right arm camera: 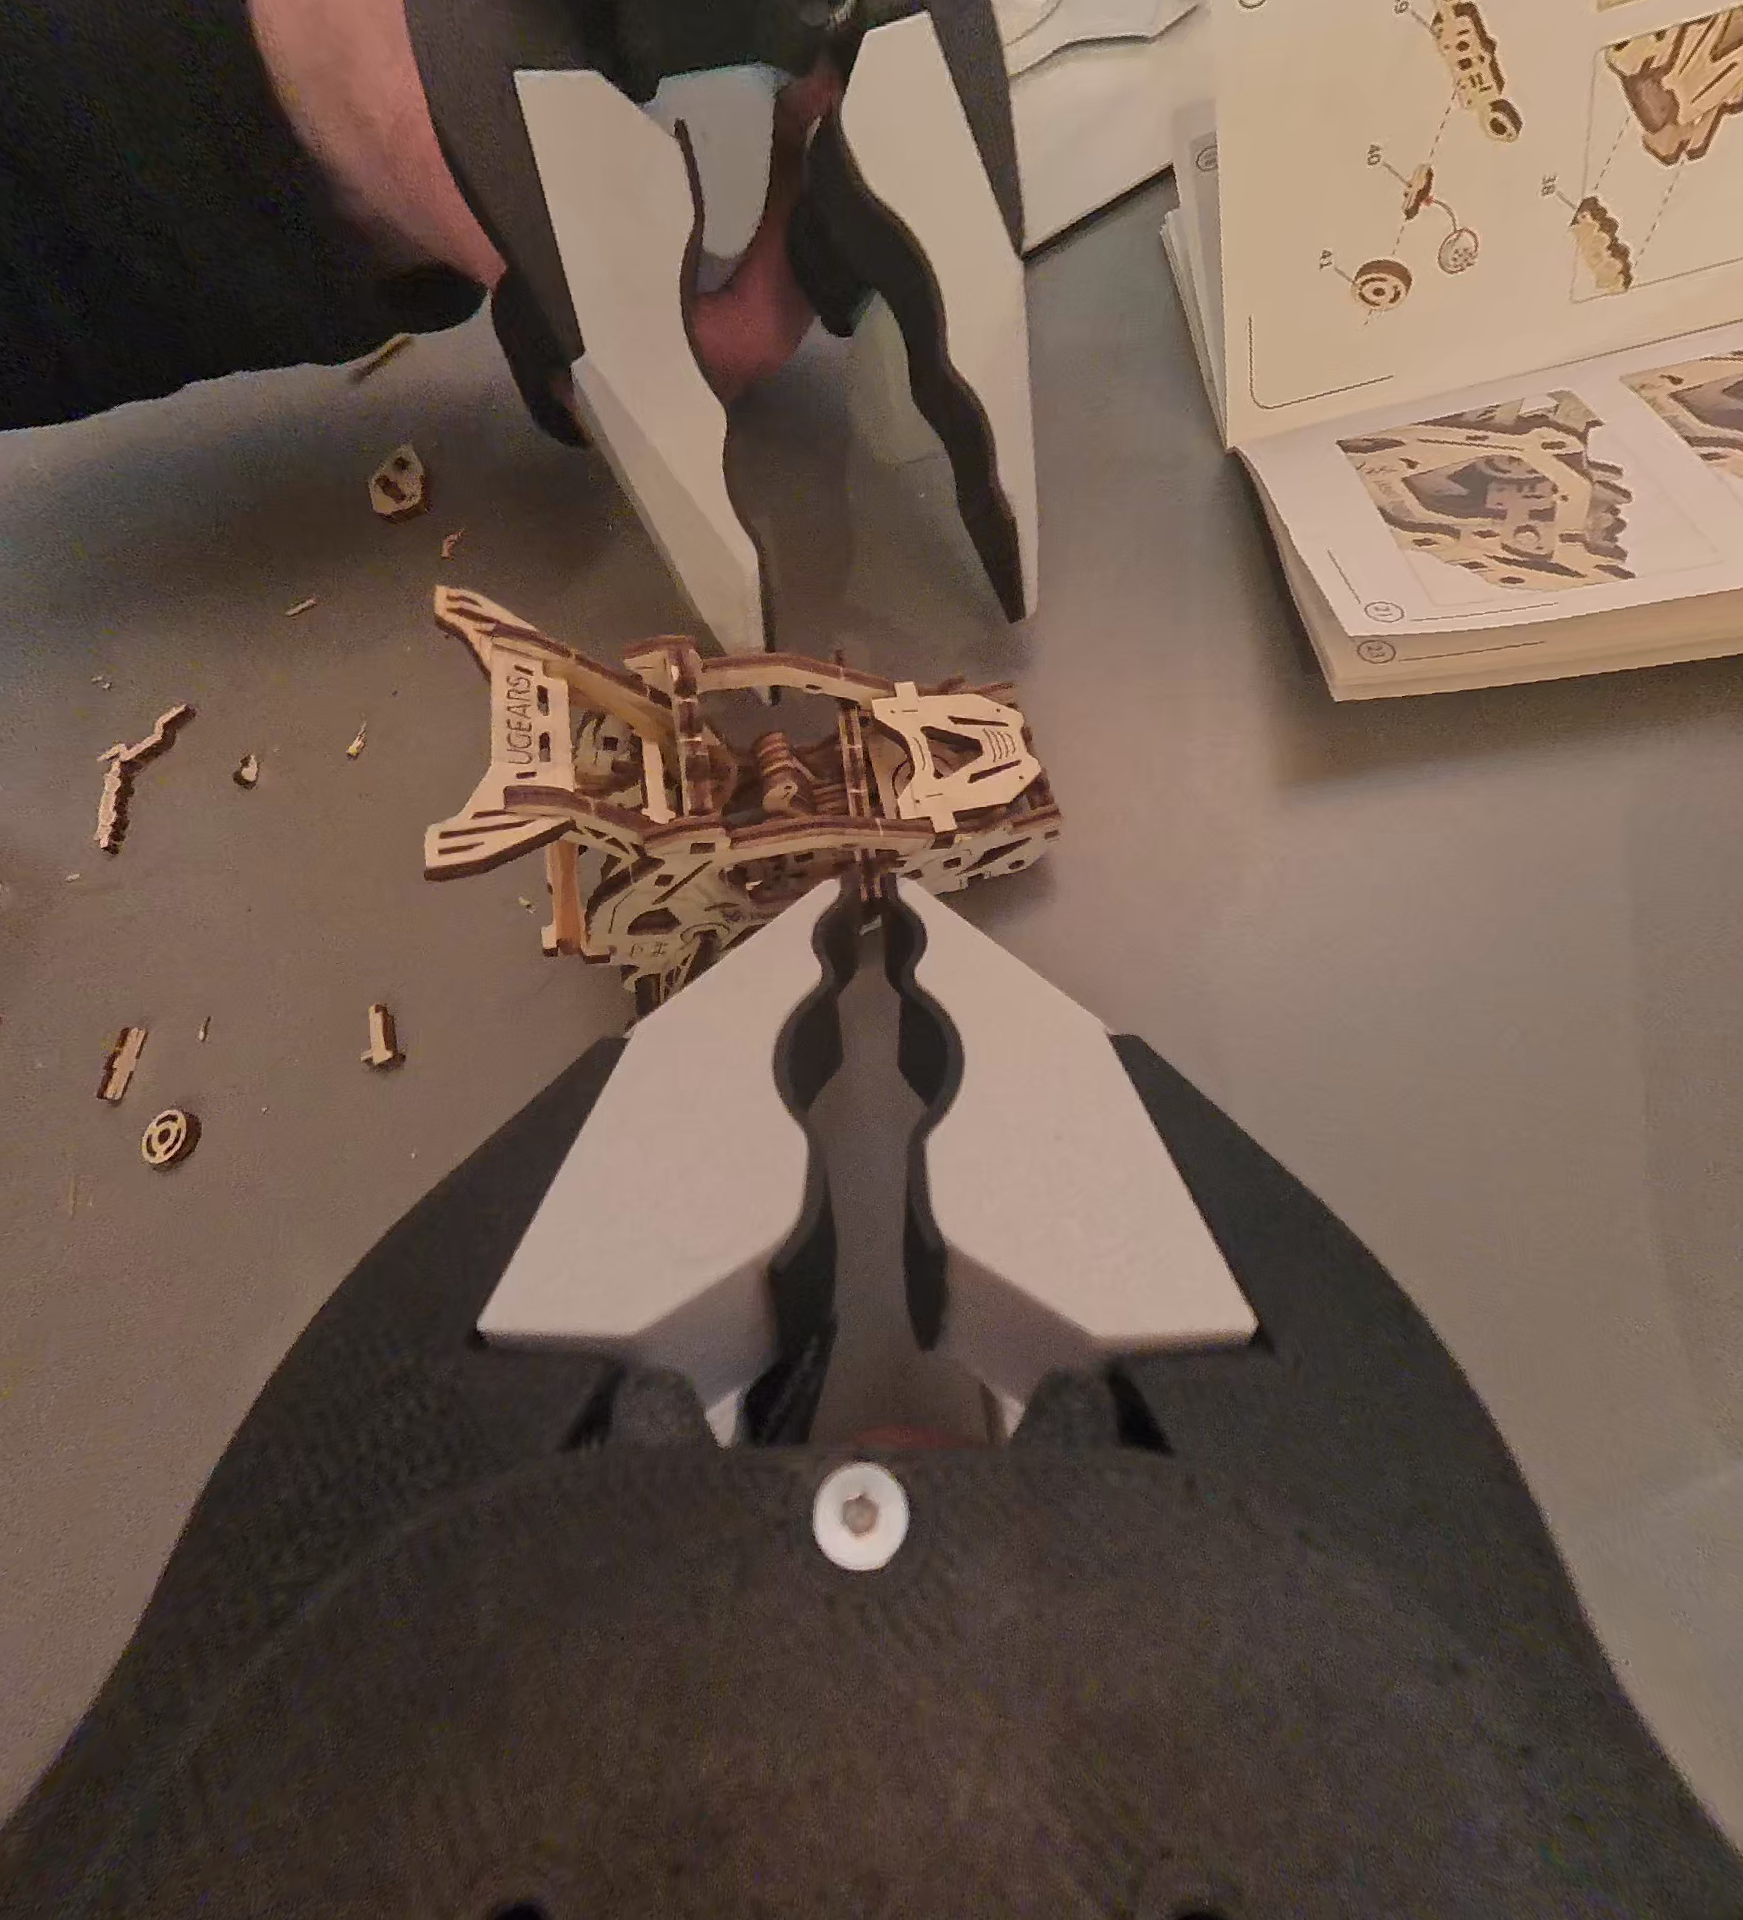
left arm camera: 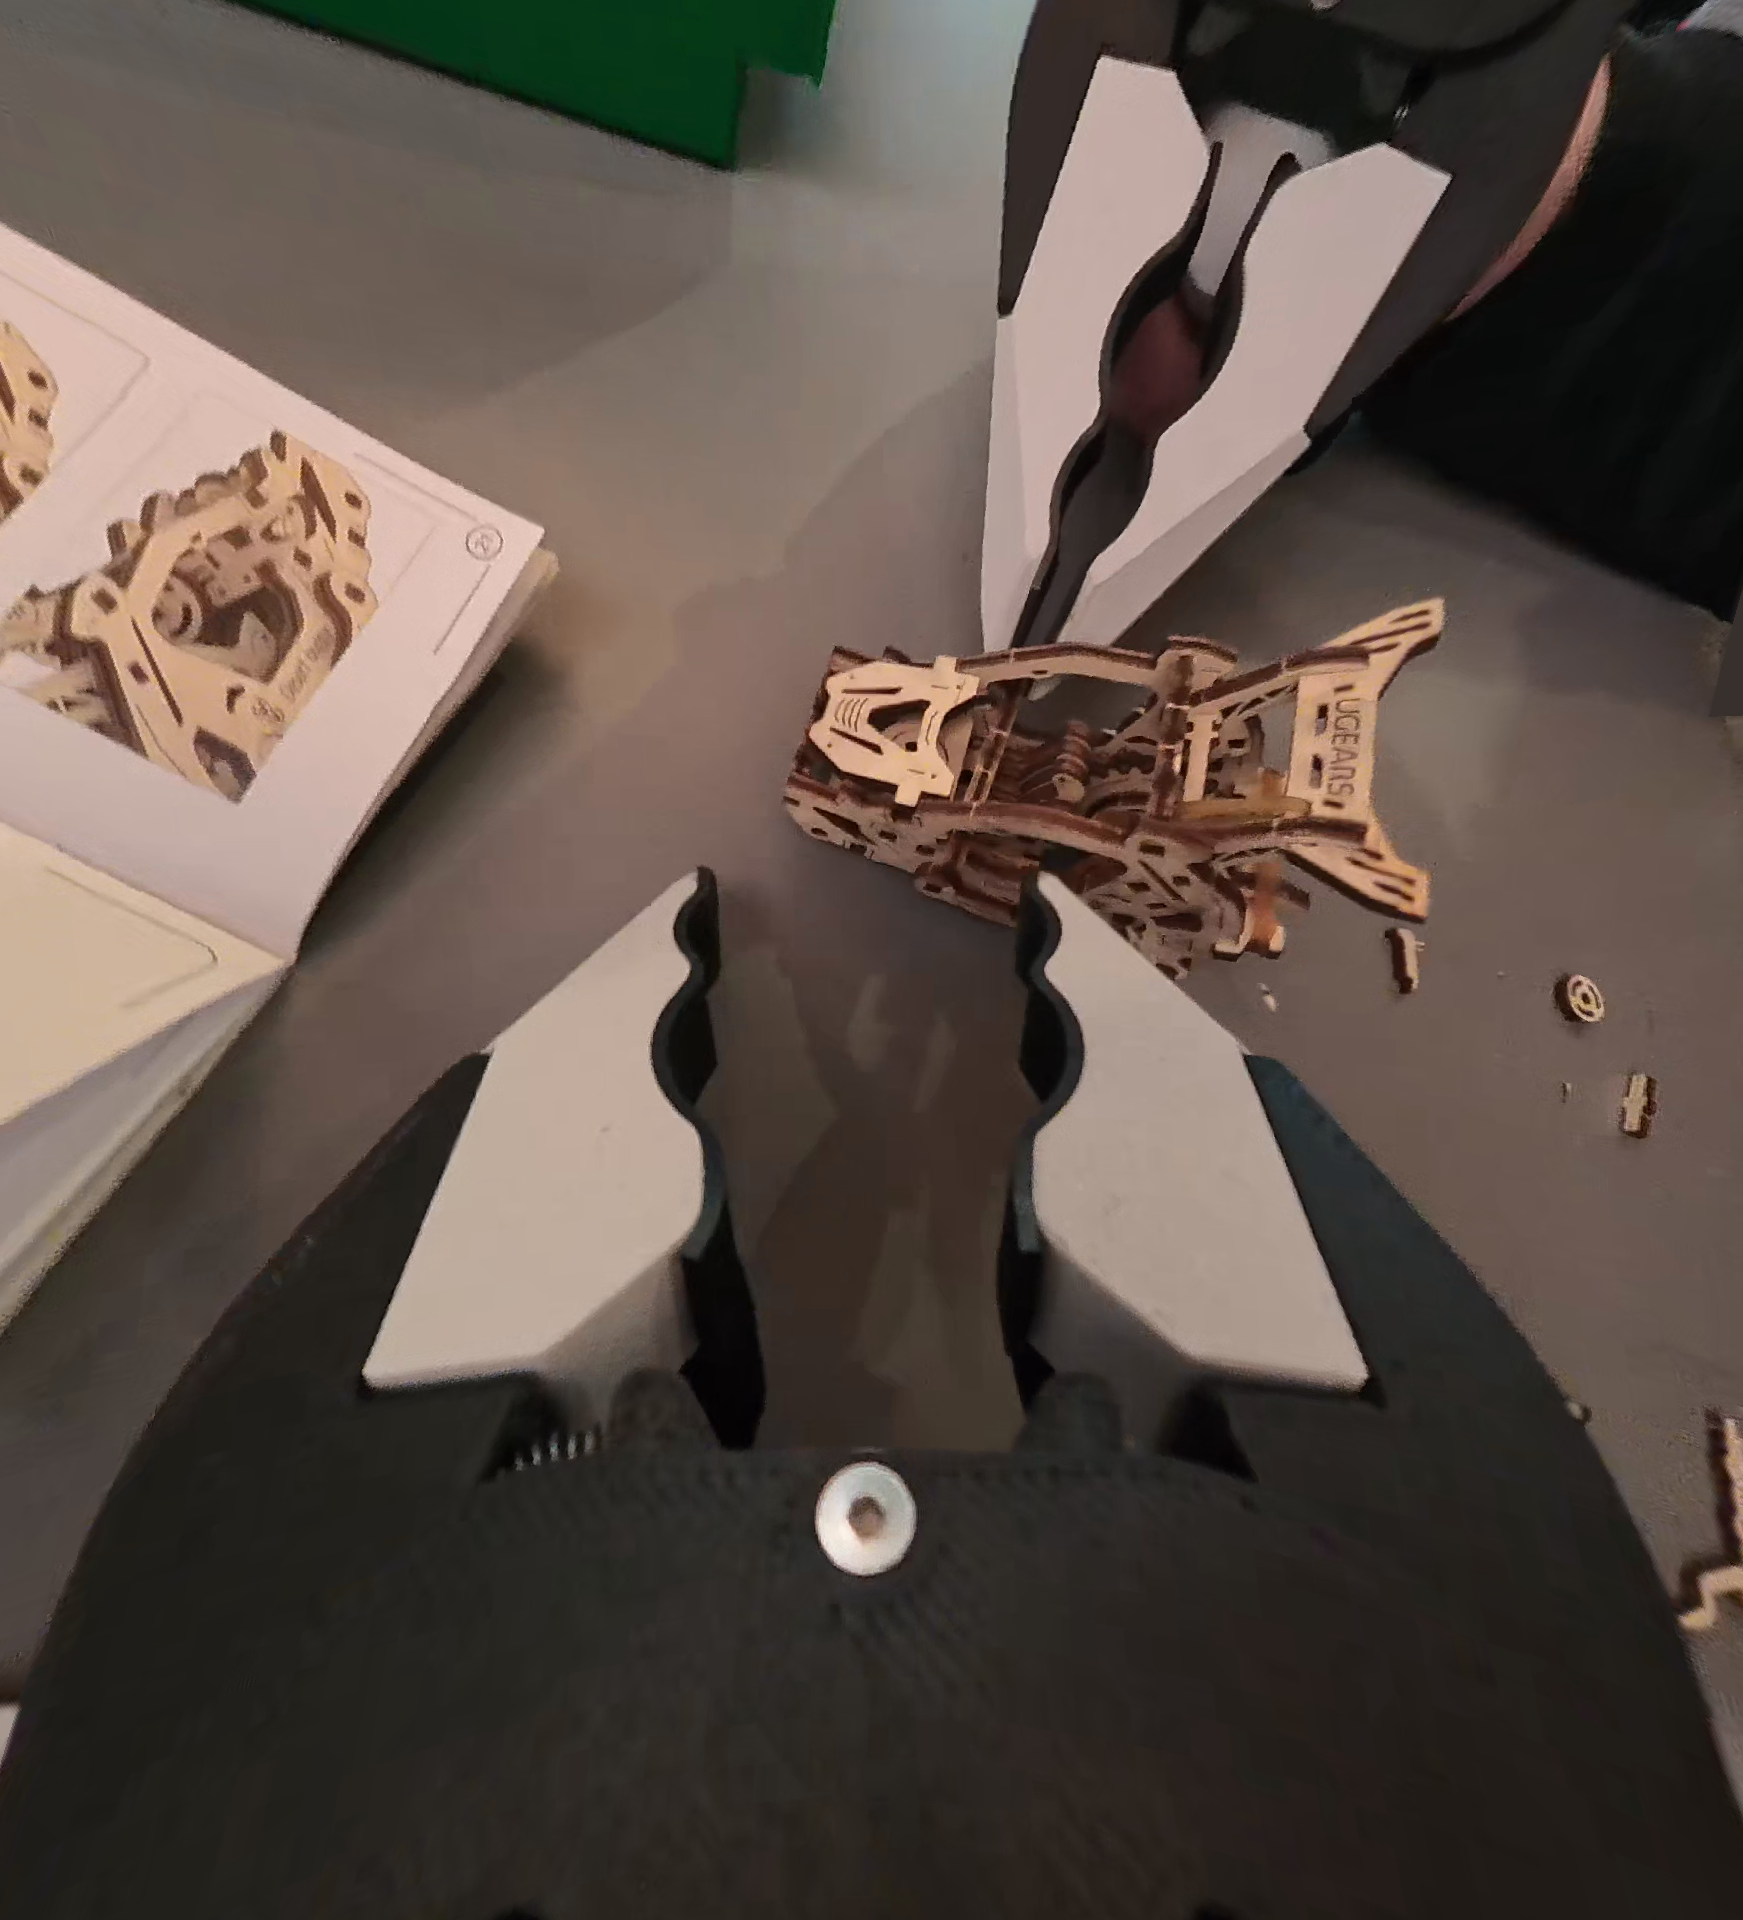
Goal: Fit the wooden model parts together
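My right gripper [right arm camera: 865,894] has its grey fingers drawn nearly together, their tips pinching a thin upright rib on the near side of the pale laser-cut wooden model [right arm camera: 742,810], which lies tilted on the grey desk [right arm camera: 1366,1039]. My left gripper [left arm camera: 862,914] has its fingers spread apart with nothing between them; only bare desk shows through the gap, and its right-hand fingertip sits just beside the model's lower edge [left arm camera: 1106,821]. In the right wrist view the left gripper [right arm camera: 888,613] comes down on the far side of the model, its tips just above the curved top strip.

To do this step well, I judge the right gripper should keep the rib steady while the left closes on the opposite frame, so the two press straight toward each other along the slot. The plywood looks thin and fretted; I would squeeze on a solid junction, not on the flared end plate, and push without twisting, since a skewed tab could snap.

Loose small wooden pieces lie on the desk beside the model: a ring-shaped wooden disc [right arm camera: 170,1140], short notched wooden tabs [right arm camera: 381,1037], and a stepped wooden offcut strip [right arm camera: 131,774]. I cannot tell which, if any, is the next part.

No tray or box holds the parts; they lie scattered on the desk. An open white instruction booklet with pictures of the model [right arm camera: 1521,499] lies well apart on the other side, and a green flat object [left arm camera: 576,62] sits at the far edge.
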Tool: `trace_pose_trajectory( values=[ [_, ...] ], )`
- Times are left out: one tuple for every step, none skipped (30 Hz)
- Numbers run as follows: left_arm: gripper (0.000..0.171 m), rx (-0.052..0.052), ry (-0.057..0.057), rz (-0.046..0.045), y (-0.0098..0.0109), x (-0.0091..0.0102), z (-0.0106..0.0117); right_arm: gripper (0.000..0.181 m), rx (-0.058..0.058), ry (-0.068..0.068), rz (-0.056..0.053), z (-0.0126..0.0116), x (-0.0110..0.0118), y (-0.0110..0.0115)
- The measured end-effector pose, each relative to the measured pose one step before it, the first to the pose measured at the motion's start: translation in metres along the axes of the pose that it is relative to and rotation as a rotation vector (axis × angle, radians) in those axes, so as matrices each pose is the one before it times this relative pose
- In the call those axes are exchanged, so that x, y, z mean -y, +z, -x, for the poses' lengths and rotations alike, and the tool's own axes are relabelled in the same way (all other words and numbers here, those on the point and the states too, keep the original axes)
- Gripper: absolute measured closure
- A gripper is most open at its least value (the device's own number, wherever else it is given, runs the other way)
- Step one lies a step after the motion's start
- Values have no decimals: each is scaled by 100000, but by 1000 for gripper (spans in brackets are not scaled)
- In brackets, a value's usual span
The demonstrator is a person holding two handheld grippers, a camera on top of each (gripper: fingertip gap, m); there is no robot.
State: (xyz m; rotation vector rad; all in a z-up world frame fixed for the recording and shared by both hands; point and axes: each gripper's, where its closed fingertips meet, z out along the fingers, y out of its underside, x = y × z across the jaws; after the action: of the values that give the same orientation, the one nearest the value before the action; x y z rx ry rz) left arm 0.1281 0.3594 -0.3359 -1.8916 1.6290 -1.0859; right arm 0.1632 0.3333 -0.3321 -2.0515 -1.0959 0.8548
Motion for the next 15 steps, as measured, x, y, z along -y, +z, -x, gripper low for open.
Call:
trace_pose_trajectory(
  values=[
    [118, -1138, 1253, 1290, 44, -13, 72, 180, 33, 437, 113, -39, -10, 5],
    [120, -1062, 1442, 1575, 25, -89, 67, 180, 260, 244, -23, -5, 4, -4],
    [125, -1508, 1433, 455, -3, 51, -54, 180, 6, 150, -166, -30, 27, -18],
    [131, -1918, 1268, -220, -31, 140, -148, 180, -42, 372, -299, -77, 41, -39],
    [136, -472, 1232, -874, -29, 223, 53, 180, 313, 685, -118, -35, 11, -20],
    [143, -201, 993, -248, 35, 73, 71, 180, 124, 478, 15, -36, 6, 5],
    [152, -1884, 916, 801, 109, -105, -220, 180, -83, 198, 34, -39, 1, 5],
    [160, -1593, 1008, -184, 136, 51, -248, 181, -14, 165, 35, -12, 0, -6],
    [166, -603, 1507, -613, 149, 86, -138, 181, -170, 350, -155, -56, 19, -19],
    [170, -752, 1290, 328, 157, -57, -149, 181, 70, 381, -338, -44, 40, -41],
    [170, 65, 600, 662, 109, -57, -11, 181, 192, 541, -355, -29, 44, -46],
    [171, 505, 644, -43, 45, 48, 61, 181, 28, 435, -314, -50, 34, -51],
    [170, 72, 582, -138, 12, 53, 27, 181, -98, 493, -213, -69, 5, -47],
    [171, -132, -59, -230, 4, 45, 46, 180, -26, 501, -262, -56, 33, -31],
    [169, -185, -387, -189, -3, 49, 55, 180, 80, 192, -113, -14, 18, -9]
  ],
)
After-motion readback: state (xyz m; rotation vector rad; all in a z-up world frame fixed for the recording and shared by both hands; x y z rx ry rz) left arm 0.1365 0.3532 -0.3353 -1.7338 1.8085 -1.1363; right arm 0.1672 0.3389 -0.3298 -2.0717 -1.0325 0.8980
